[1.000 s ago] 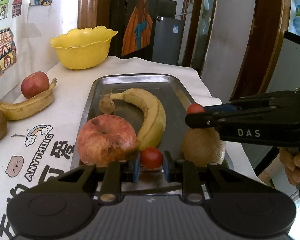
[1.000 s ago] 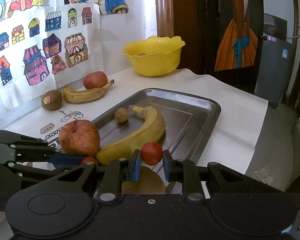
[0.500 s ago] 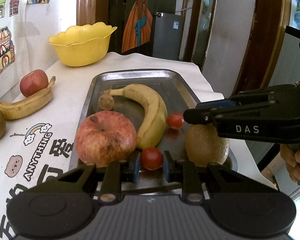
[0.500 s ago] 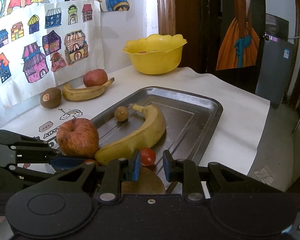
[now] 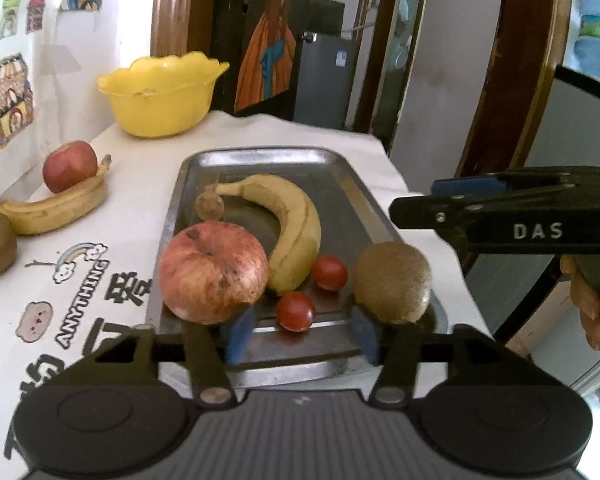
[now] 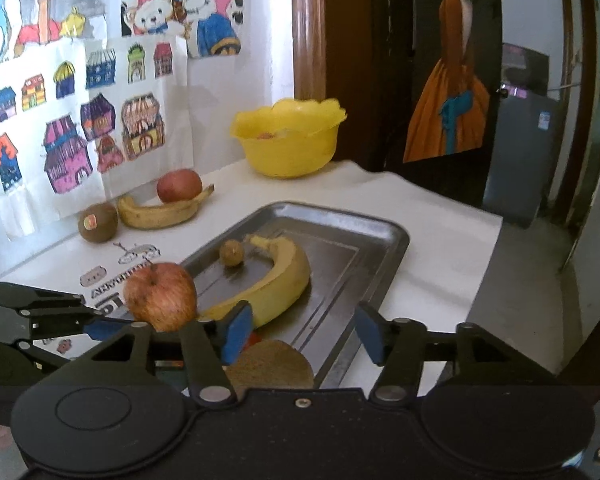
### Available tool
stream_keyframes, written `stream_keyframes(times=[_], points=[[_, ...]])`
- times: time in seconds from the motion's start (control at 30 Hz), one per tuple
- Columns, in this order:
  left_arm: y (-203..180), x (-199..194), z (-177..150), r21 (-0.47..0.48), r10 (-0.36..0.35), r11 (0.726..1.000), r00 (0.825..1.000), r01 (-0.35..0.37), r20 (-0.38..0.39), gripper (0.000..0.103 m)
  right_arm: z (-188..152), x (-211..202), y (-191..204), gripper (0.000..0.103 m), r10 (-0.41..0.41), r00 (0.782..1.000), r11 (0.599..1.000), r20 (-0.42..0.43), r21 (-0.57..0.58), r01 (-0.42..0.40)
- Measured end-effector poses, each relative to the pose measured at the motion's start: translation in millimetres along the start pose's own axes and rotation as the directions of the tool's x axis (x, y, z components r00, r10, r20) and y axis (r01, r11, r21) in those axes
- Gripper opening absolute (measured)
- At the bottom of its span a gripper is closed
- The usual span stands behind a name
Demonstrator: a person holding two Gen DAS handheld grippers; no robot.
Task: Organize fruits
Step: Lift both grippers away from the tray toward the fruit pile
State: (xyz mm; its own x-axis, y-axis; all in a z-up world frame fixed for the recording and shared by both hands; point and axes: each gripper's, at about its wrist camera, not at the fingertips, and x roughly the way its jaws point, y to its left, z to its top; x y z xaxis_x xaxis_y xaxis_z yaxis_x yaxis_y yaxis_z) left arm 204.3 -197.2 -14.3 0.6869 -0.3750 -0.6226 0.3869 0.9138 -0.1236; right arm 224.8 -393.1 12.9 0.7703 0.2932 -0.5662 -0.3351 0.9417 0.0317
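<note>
**user1:** Fruits check, near to far. Closest in, two small red cherry tomatoes (image 5: pixel 295 312) sit loose on the shallow silver metal tray (image 5: pixel 268 156), one right between the left gripper (image 5: pixel 300 336) fingers. Those fingers have just been opening and now stand spread, pinching nothing. The right gripper (image 6: pixel 300 338) has just been opening too: fingers spread, nothing between them. Next to the tomatoes are a big blotchy red apple (image 5: pixel 214 270), a fuzzy brown kiwi (image 5: pixel 392 276) on the tray's near right corner, a curved yellow banana (image 5: pixel 290 228) and a small round brownish fruit (image 5: pixel 209 207).

**user2:** So how far along?

**user1:** I'd say over halfway. Still out on the white printed tabletop (image 5: pixel 140 216): a stickered brown kiwi (image 6: pixel 98 222), a second yellow banana (image 6: pixel 160 212) and a smaller red apple (image 6: pixel 179 185) resting against it. The wavy-edged yellow plastic bowl (image 6: pixel 288 146) at the back has something in it, can't tell what.

**user2:** Any readable text?

**user1:** "DAS" in white on the right gripper's side, "ANYTHING" under a rainbow doodle on the tabletop. The kiwi sticker's too small to read.
</note>
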Motion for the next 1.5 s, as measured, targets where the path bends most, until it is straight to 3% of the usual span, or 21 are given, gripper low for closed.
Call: stream_keyframes(times=[0.1,0.3,0.5,0.73,0.87,1.03,1.17,1.3,1.4,1.5], points=[[3.4,-18.4,-0.7,-0.006,0.002,1.000,0.999,-0.002,0.041,0.084,4.6,-21.5,7.2,0.074,-0.005,1.000,1.000,0.031,0.006,0.005],[16.2,-68.8,-3.6,-0.038,0.029,0.999,0.990,-0.024,0.136,0.095,12.2,-72.5,36.7,0.096,-0.031,0.994,0.999,0.106,-0.006,0.032],[38.5,-136.0,-6.6,-0.071,0.104,0.994,0.961,-0.089,0.255,0.102,20.5,-128.9,78.1,0.102,-0.086,0.979,0.996,0.185,0.003,0.087],[69.0,-230.3,-2.8,-0.075,0.193,0.981,0.892,-0.178,0.409,0.102,37.0,-210.3,148.8,0.102,-0.113,0.956,0.994,0.272,0.026,0.110],[83.3,-278.5,5.6,-0.096,0.240,0.971,0.848,-0.221,0.472,0.102,58.2,-249.7,188.4,0.102,-0.088,0.957,0.996,0.276,0.009,0.089],[89.9,-340.3,32.5,-0.121,0.303,0.950,0.767,-0.286,0.565,0.103,107.1,-278.5,225.7,0.102,-0.001,0.972,0.999,0.234,-0.051,0.013],[88.3,-378.3,57.8,-0.162,0.355,0.932,0.715,-0.325,0.602,0.103,160.9,-289.8,244.0,0.102,0.069,0.977,0.998,0.200,-0.011,-0.068],[94.5,-395.1,86.2,-0.248,0.394,0.919,0.694,-0.306,0.603,0.103,197.9,-305.7,256.7,0.102,0.126,0.950,0.991,0.287,-0.005,-0.130],[100.6,-391.4,103.7,-0.290,0.405,0.914,0.698,-0.284,0.591,0.103,211.2,-307.6,258.7,0.102,0.170,0.921,0.985,0.352,-0.033,-0.170],[106.0,-369.8,111.5,-0.283,0.416,0.909,0.698,-0.305,0.583,0.103,216.6,-287.9,249.6,0.102,0.198,0.913,0.980,0.358,-0.039,-0.197]])
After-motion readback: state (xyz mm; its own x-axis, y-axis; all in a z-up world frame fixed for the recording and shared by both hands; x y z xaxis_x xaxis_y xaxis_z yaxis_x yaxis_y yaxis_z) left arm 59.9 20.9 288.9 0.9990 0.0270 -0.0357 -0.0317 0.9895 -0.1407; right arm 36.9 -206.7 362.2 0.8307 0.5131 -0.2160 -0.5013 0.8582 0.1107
